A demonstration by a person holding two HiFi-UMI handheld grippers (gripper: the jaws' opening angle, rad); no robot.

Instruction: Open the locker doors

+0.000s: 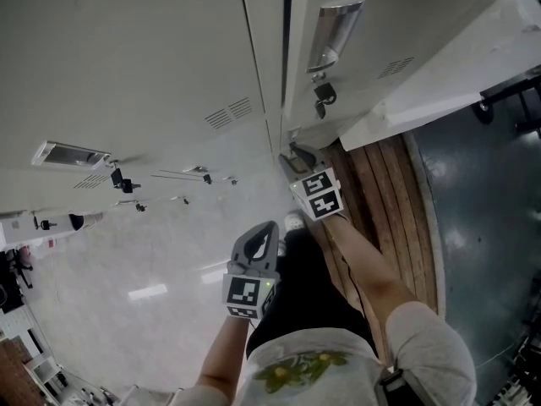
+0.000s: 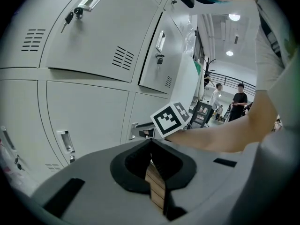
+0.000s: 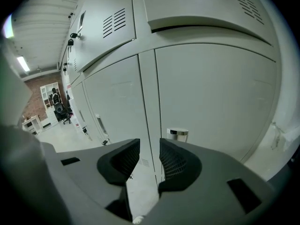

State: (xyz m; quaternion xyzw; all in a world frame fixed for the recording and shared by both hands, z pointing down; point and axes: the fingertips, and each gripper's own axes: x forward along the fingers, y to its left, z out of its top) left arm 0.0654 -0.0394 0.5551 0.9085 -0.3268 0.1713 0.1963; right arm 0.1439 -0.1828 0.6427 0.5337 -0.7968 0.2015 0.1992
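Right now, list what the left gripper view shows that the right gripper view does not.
Only the left gripper view: the left tongs closed together, the right gripper's marker cube with the forearm behind it, and people standing in the distance. Only the right gripper view: the right tongs apart with nothing between them, a chrome latch on a lower door, and a brick wall far off. Both: grey locker doors with vent slots.

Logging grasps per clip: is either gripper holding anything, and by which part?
Nothing is held. The left gripper is shut and empty; the right gripper is open and empty, facing the small chrome handle of a grey metal locker door.
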